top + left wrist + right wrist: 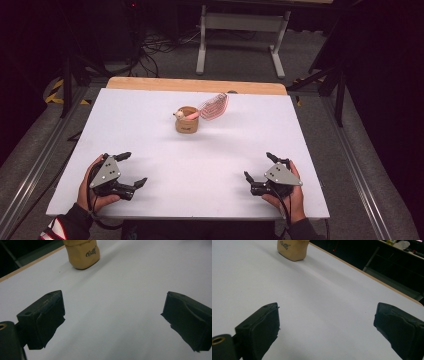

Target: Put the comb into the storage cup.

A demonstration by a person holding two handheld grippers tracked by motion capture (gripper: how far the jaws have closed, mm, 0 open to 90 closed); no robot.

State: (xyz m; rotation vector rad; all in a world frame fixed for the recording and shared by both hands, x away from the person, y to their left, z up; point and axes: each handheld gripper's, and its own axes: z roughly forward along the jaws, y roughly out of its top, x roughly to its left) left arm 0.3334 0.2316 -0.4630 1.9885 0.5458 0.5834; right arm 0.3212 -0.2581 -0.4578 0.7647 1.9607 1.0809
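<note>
- the left gripper rests near the front left corner of the white table, held in the person's left hand, jaws spread wide with nothing between them.
- the right gripper sits near the front right corner in the right hand, jaws likewise spread and empty.
- a tan cup stands upright toward the far middle of the table, well apart from both grippers.
- a pink whisk leans in the cup, its handle inside and its wire head sticking out over the rim toward the far right.
- in the left gripper view the cup stands ahead of the jaws, dark lettering on its side.
- in the right gripper view the cup stands at the upper left.
</note>
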